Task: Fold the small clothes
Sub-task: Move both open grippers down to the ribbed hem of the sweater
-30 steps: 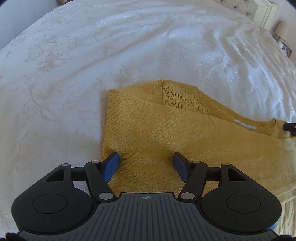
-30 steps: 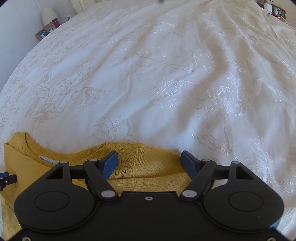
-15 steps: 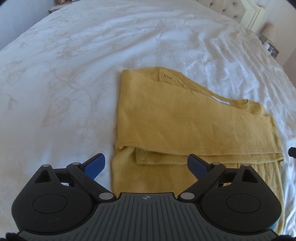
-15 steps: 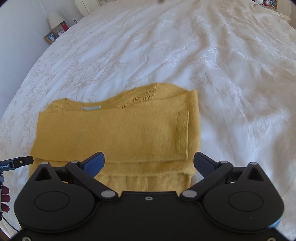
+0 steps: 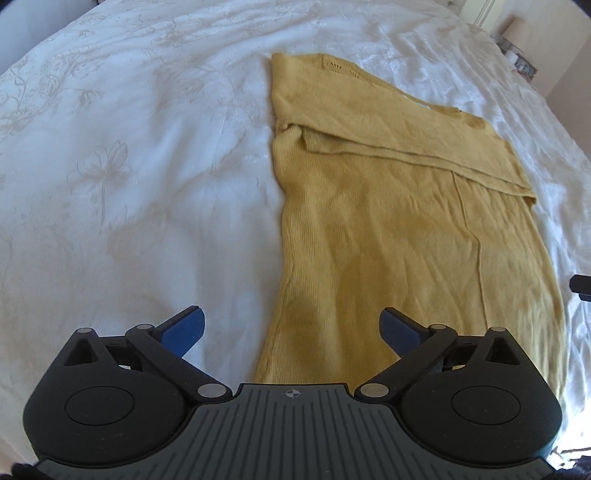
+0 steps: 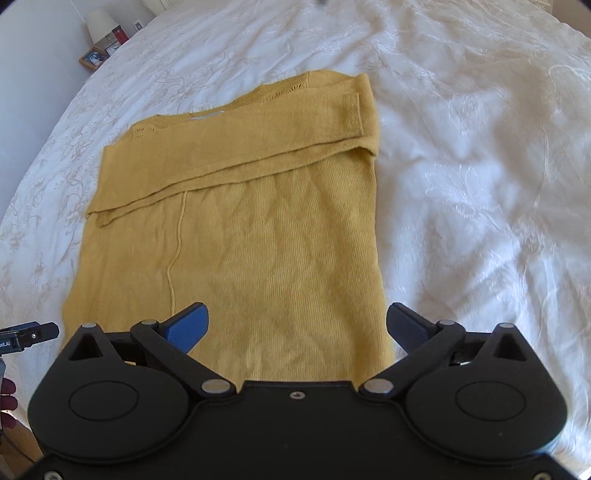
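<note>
A mustard-yellow knitted sweater [image 5: 388, 229] lies flat on the white bedspread [image 5: 140, 177], its sleeves folded across the upper body below the collar. My left gripper [image 5: 291, 317] hovers over the sweater's near left edge, its jaws opening wide with nothing pressed between the blue pads. In the right wrist view the same sweater [image 6: 266, 236] fills the middle. My right gripper [image 6: 297, 314] stands open above its near right edge, the right pad past the cloth's side. The left gripper [image 6: 29, 334] shows at that view's left edge, with part of a hand [image 6: 5, 398] below it.
The embroidered bedspread [image 6: 480, 184] spreads wide to the right of the sweater and also to its left. A bedside lamp [image 6: 99, 26] and a framed photo [image 6: 92, 59] stand beyond the bed's far left corner. Another lamp [image 5: 517, 29] stands at the far right.
Both grippers have drawn back from the sweater's collar end toward its near hem and opened wider. The whole folded-sleeve sweater has come into view ahead of them.
</note>
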The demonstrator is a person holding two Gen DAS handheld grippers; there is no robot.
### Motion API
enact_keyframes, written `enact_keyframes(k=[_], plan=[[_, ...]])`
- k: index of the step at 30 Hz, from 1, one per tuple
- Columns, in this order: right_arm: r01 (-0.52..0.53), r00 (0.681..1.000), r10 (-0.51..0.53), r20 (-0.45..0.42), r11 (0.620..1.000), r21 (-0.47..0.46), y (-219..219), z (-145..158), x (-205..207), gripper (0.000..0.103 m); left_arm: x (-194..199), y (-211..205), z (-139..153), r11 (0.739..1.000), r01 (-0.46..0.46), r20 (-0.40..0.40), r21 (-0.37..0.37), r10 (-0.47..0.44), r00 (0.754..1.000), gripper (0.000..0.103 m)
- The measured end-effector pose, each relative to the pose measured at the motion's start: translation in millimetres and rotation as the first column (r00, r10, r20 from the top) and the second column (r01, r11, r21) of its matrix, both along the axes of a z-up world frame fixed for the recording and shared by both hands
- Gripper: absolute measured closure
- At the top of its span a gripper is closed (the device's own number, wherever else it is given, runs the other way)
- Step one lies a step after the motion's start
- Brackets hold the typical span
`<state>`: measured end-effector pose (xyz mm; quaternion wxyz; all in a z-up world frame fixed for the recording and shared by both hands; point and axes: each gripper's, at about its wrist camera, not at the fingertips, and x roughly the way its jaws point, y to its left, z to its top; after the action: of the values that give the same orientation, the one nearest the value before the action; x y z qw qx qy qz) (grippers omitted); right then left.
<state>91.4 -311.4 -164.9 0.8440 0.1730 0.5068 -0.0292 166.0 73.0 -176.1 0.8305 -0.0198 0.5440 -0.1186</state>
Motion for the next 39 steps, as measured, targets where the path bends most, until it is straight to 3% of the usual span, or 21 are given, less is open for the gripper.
enact_keyframes(k=[4,11,21,39], plan=[[0.021,1.0,-0.021,-0.013,1.0,0.021,8,-4,-32,0.001,-27,3,-6,1.0,0.011,-0.015,0.007,-0.011,1.0,0.0],[-0.042,0.999,0.042,-0.02,0.999,0.016,17,-13,-68,0.001,-66,-2,-11,1.0,-0.003,0.004,0.014,0.003,1.0,0.0],[-0.081,0.997,0.08,0.022,0.996,0.035,14,-18,-126,0.001,-105,-15,-10,0.999,0.023,0.033,0.049,-0.024,0.999,0.0],[-0.001,1.0,-0.001,0.021,0.995,0.096,-7,-34,-137,0.001,-111,-5,-10,0.998,0.033,0.076,0.051,-0.037,0.996,0.0]])
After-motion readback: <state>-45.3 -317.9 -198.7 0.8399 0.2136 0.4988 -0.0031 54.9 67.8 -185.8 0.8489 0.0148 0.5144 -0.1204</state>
